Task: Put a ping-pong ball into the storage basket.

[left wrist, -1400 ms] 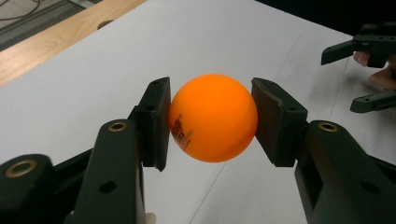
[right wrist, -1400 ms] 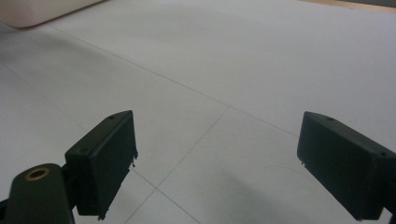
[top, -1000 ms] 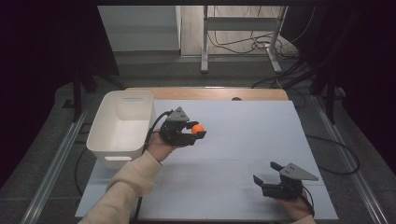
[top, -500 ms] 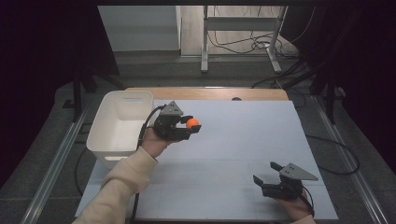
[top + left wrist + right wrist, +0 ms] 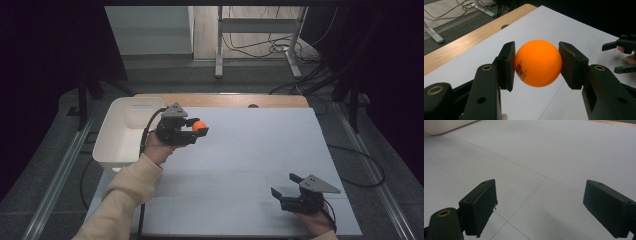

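One orange ball (image 5: 538,63) is pinched between the jaws of the left tool (image 5: 196,131), both black pads pressed flat against its sides, as the left gripper view shows up close. From above, the ball (image 5: 199,125) hangs in the air over the pale sheet that covers the desk (image 5: 260,150), just to the right of a white tub (image 5: 116,145) that sits at the desk's left edge. Compared with a second ago, the left hand (image 5: 156,150) has carried the ball up and toward the far side of the desk, so the tool now hangs level with the tub's far half rather than its near corner; the grip on the ball looks unchanged, and the ball has not slipped. The right tool (image 5: 287,192) rests low at the near right of the desk, in the same place as before, its jaws spread wide with nothing between them, only bare sheet visible in the right gripper view. My guess is that the ball is headed for the tub: the lift has cleared its rim height, but the tool is pointing away from the tub, so a swing to the left is needed before any release. The ball is not yet over the tub's opening.
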Action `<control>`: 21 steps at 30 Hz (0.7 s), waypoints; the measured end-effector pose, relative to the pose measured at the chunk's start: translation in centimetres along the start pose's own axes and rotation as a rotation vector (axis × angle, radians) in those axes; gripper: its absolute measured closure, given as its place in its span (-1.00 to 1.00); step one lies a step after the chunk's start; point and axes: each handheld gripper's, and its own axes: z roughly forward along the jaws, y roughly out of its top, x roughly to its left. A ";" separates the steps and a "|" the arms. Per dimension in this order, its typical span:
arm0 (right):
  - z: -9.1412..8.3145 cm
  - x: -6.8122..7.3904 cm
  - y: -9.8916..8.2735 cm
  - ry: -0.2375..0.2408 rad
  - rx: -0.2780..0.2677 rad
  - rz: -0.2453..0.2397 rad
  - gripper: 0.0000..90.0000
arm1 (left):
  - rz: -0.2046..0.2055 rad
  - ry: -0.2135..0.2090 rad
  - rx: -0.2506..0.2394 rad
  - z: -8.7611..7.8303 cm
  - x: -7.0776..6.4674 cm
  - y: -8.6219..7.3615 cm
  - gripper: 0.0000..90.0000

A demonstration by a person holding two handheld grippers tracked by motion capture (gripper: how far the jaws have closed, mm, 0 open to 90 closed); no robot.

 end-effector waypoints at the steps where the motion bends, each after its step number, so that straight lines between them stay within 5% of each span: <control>1: 0.0 0.0 0.0 0.000 0.000 0.000 -0.73 | -0.003 0.003 -0.003 -0.1 0.1 0.0 0.12; 21: 0.0 0.0 0.0 0.005 -0.002 -0.003 -0.73 | -0.032 0.077 -0.024 -2.6 2.1 0.0 0.12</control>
